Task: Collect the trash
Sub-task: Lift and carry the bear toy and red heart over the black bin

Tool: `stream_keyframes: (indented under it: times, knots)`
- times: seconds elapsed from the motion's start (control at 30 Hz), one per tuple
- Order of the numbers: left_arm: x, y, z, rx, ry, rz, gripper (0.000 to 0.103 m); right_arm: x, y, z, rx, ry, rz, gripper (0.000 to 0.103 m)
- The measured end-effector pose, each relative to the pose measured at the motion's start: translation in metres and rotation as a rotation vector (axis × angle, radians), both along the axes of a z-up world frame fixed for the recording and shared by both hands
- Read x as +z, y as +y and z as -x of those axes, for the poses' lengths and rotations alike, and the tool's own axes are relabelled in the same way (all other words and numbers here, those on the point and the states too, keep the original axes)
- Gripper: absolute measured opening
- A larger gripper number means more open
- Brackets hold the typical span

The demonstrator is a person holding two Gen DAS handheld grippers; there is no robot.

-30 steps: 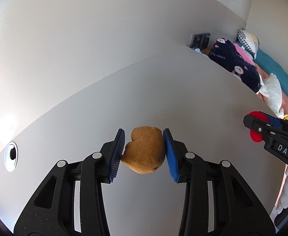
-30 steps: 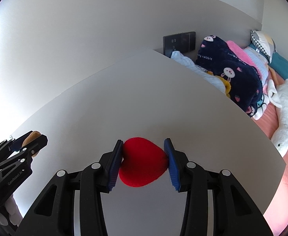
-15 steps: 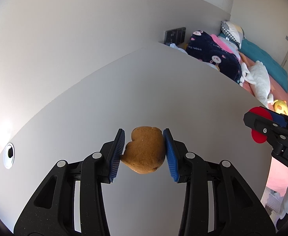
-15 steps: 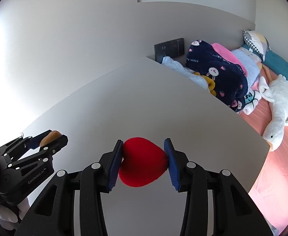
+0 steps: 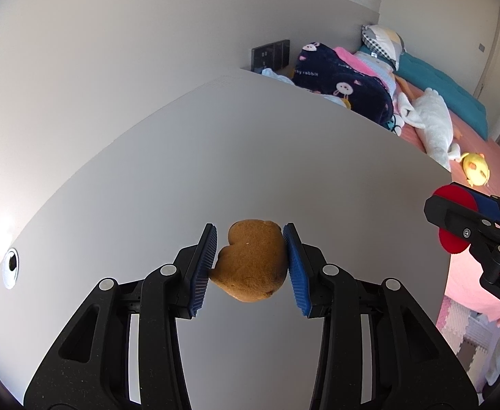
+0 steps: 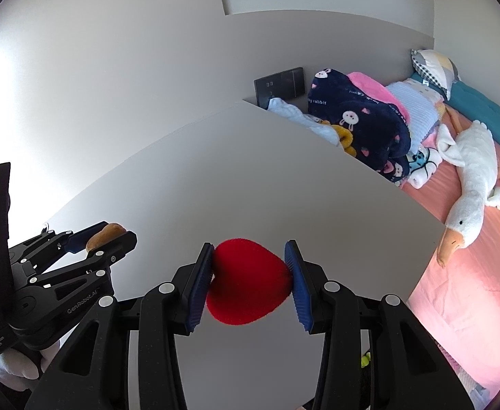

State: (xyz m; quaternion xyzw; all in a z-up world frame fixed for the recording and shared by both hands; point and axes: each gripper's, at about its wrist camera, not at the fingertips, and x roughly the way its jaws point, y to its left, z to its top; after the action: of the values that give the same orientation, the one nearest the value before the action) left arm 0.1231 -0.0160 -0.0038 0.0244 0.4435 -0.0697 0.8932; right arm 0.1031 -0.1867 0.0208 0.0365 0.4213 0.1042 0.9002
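Left gripper (image 5: 250,266): pads clamped on brown heart-shaped sponge (image 5: 251,266), held clear above white tabletop (image 5: 284,153). Right gripper (image 6: 249,278): pads clamped on red heart-shaped sponge (image 6: 248,282), also above tabletop. Grippers side by side, apart. Bed (image 6: 472,256) with white goose plush (image 6: 472,177) beyond table edge.

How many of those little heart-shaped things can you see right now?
2. A brown heart is pinched in the left gripper, and a red heart is pinched in the right gripper, both held above the white table. Others may lie out of view.
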Motion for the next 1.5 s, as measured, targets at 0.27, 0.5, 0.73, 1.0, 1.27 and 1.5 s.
stream_keyframes:
  times: [0.27,0.5,0.73,1.0,1.27,1.5]
  knots:
    - [0.005,-0.025,0.008,-0.054,-0.009,-0.006,0.040,0.002,-0.021,0.019,-0.031,-0.007,-0.010,0.044]
    - [0.008,-0.049,0.011,-0.099,-0.015,-0.005,0.040,0.006,-0.040,0.034,-0.060,-0.016,-0.013,0.044]
    - [0.006,-0.081,0.016,-0.166,-0.012,-0.003,0.040,0.009,-0.066,0.047,-0.105,-0.020,-0.011,0.044]
    - [0.006,-0.116,0.022,-0.245,-0.007,-0.006,0.040,0.006,-0.100,0.059,-0.176,-0.012,-0.006,0.044]
    - [0.009,-0.150,0.032,-0.328,-0.015,0.000,0.040,0.005,-0.129,0.078,-0.250,-0.011,-0.001,0.044]
    - [0.015,-0.184,0.042,-0.410,-0.028,0.006,0.040,0.008,-0.158,0.099,-0.323,-0.017,0.018,0.044]
